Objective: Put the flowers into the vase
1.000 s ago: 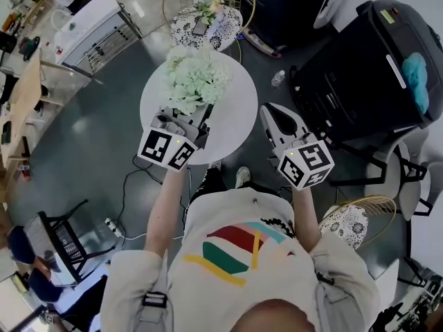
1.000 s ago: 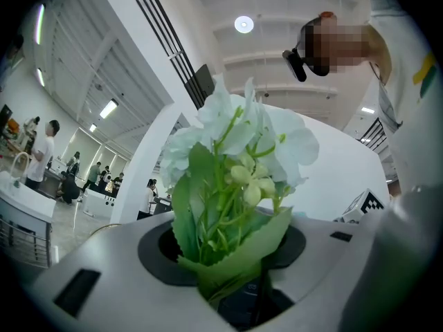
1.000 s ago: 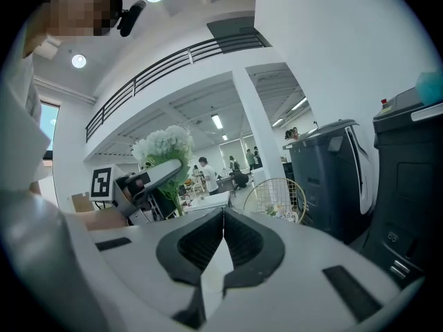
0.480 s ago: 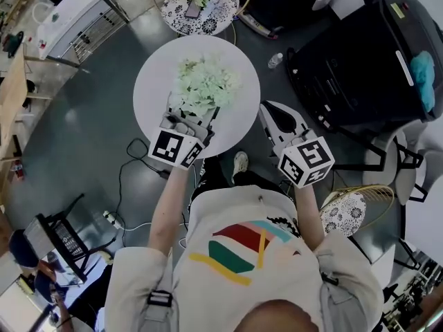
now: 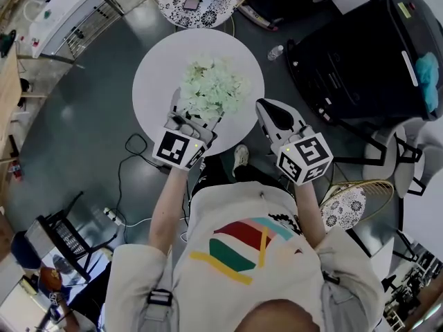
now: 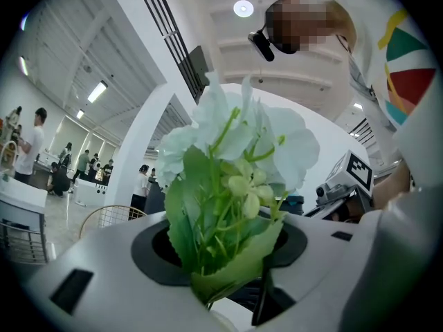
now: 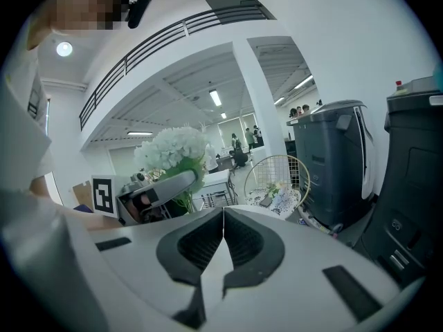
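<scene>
Squarely inside left claw (image 6: 225, 253): flowers (image 6: 232, 164)

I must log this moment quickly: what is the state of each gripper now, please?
Left gripper: closed, holding the flowers by the stems.
Right gripper: closed, holding nothing.
</scene>
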